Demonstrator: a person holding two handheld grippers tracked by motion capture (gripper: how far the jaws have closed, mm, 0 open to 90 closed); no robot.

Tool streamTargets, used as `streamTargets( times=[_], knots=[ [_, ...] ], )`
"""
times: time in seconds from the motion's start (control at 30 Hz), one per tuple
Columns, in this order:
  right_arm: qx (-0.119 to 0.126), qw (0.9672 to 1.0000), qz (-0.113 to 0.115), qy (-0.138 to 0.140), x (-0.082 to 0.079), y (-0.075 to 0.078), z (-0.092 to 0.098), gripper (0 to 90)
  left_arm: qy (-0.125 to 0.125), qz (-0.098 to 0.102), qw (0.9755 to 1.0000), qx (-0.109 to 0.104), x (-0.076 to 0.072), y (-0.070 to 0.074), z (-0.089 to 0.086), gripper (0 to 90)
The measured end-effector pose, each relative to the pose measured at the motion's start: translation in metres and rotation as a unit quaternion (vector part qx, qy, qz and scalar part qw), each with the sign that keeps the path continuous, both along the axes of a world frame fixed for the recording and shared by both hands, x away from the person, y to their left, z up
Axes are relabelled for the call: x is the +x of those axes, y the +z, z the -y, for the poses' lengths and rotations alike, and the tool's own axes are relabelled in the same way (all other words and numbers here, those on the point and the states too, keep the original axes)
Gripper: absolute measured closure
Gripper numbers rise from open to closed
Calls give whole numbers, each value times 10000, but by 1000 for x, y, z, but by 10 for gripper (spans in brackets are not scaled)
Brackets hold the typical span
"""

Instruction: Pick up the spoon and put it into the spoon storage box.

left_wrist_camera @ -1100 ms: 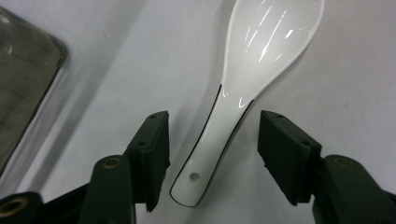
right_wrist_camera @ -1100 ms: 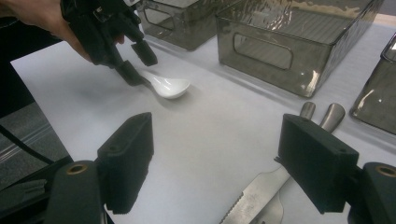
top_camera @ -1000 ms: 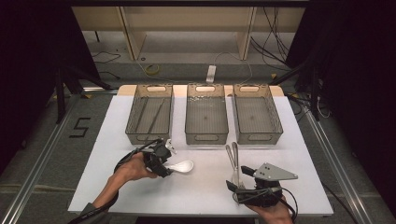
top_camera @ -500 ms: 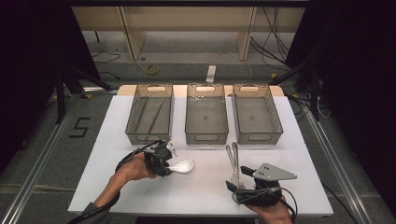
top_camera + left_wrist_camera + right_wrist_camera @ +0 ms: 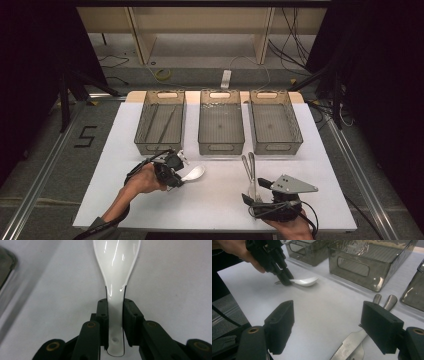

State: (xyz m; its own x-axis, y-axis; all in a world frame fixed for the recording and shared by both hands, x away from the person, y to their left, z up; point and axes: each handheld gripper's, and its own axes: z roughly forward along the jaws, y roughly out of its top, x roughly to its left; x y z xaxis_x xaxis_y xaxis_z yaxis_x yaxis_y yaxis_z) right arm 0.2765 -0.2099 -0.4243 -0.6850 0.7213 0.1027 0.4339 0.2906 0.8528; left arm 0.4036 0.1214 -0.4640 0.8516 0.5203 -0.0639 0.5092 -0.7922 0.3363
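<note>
A white ceramic spoon (image 5: 194, 173) lies on the white table (image 5: 210, 210), bowl pointing away from my left gripper (image 5: 176, 176). In the left gripper view the spoon's handle (image 5: 115, 315) sits between the two black pads, which have just been closing and now touch both of its sides. My right gripper (image 5: 252, 200) hovers low near the front edge with its jaws wide apart and nothing between them (image 5: 328, 312). A serrated metal knife (image 5: 348, 345) and a second metal utensil (image 5: 250, 172) lie side by side just under its right jaw.
Three clear grey bins stand in a row at the back: the left one (image 5: 160, 146) holds thin dark sticks, while the middle (image 5: 221, 148) and right (image 5: 276, 148) look bare. The table's front edge runs close to both hands.
The left gripper's jaws have drawn in around the spoon's handle. Both hands and the cutlery stay where they were.
</note>
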Motion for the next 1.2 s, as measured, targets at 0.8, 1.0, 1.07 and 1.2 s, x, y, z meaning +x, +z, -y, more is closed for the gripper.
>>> streamTargets(
  times=[0.8, 1.0, 1.07, 1.2],
  knots=[
    [15, 10000, 19, -26, 0, 1, 2, 277, 563, -231, 9925, -1060, 4, 26, -16, 758],
    [18, 10000, 7, -36, 0, 1, 2, 277, 652, -167, 9873, -1440, 2, 36, -14, 757],
    [21, 10000, 4, -33, 0, 1, 2, 277, 690, -130, 9864, -1486, 2, 38, -14, 757],
    [30, 10000, 7, -37, 1, 1, 3, 278, 765, -132, 9829, -1669, 4, 42, -15, 758]
  ],
)
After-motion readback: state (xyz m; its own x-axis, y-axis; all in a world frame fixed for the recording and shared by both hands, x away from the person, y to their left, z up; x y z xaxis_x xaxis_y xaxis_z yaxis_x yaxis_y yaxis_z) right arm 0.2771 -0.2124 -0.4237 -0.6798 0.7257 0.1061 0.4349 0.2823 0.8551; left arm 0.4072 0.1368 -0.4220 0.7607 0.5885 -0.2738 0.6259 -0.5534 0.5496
